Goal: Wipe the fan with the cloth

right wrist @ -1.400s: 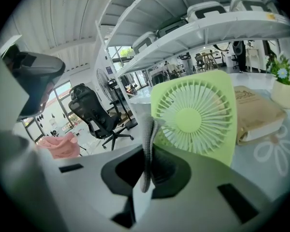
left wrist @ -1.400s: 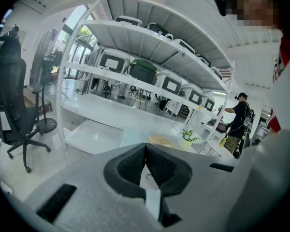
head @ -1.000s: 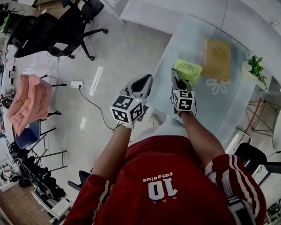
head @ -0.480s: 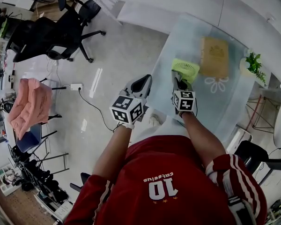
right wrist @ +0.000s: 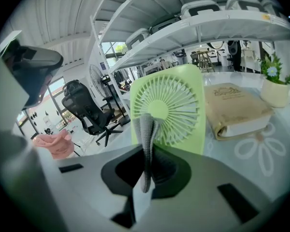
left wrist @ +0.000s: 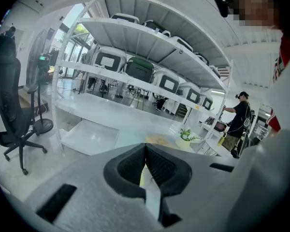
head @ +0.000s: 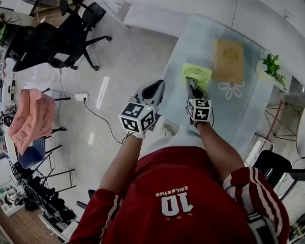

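A small green fan (head: pixel 196 75) stands upright on the glass table (head: pixel 246 111), its grille facing my right gripper (head: pixel 192 87). In the right gripper view the fan (right wrist: pixel 170 109) fills the middle, just beyond the jaws. My right gripper (right wrist: pixel 147 151) is shut on a grey cloth (right wrist: pixel 146 129), whose folded edge sticks up in front of the grille. I cannot tell whether the cloth touches the fan. My left gripper (head: pixel 151 91) hangs over the floor left of the table. Seen in its own view, the left gripper (left wrist: pixel 145 151) is shut with nothing in it.
A tan book (head: pixel 229 60) lies just right of the fan, with a small potted plant (head: pixel 268 67) beyond it. Black office chairs (head: pixel 61 34) stand on the floor at far left. A pink cloth (head: pixel 31 117) is draped at the left, near a power strip (head: pixel 82 97) and its cable.
The table, fan and book have slid slightly left and up in the head view. Both grippers keep much the same pose and grip.
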